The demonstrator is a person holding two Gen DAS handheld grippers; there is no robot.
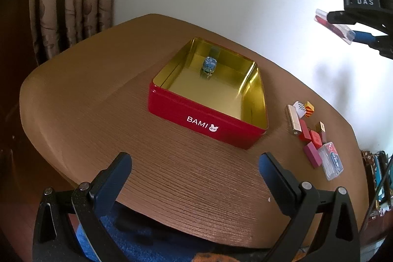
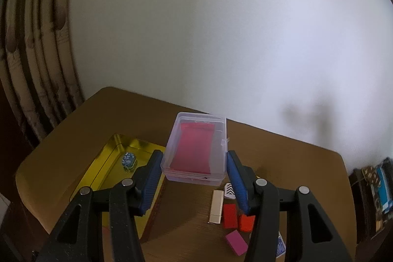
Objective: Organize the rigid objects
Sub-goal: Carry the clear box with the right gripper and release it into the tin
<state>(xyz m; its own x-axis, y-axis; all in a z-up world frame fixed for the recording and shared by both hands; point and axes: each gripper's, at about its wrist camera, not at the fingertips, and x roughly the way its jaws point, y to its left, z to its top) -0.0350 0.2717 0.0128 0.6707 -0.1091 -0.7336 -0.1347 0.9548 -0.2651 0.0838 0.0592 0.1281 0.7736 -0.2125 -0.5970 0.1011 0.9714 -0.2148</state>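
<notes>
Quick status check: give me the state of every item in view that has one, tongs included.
Red metal tin: lidless, open, on the table.
Small blue patterned object: inside the tin.
Clear plastic box with red contents: closed, gripped, held in the air.
Right tongs: shut on the clear box.
Left tongs: open, empty.
Small blocks: loose on the table.

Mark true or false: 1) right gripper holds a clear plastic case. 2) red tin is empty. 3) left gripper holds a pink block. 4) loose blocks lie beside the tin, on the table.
1) True: the right gripper is shut on the clear plastic case, red insert inside.
2) False: the red tin holds one small blue patterned object.
3) False: the left gripper is open and empty; the pink block lies on the table.
4) True: the loose blocks lie outside the tin.
</notes>
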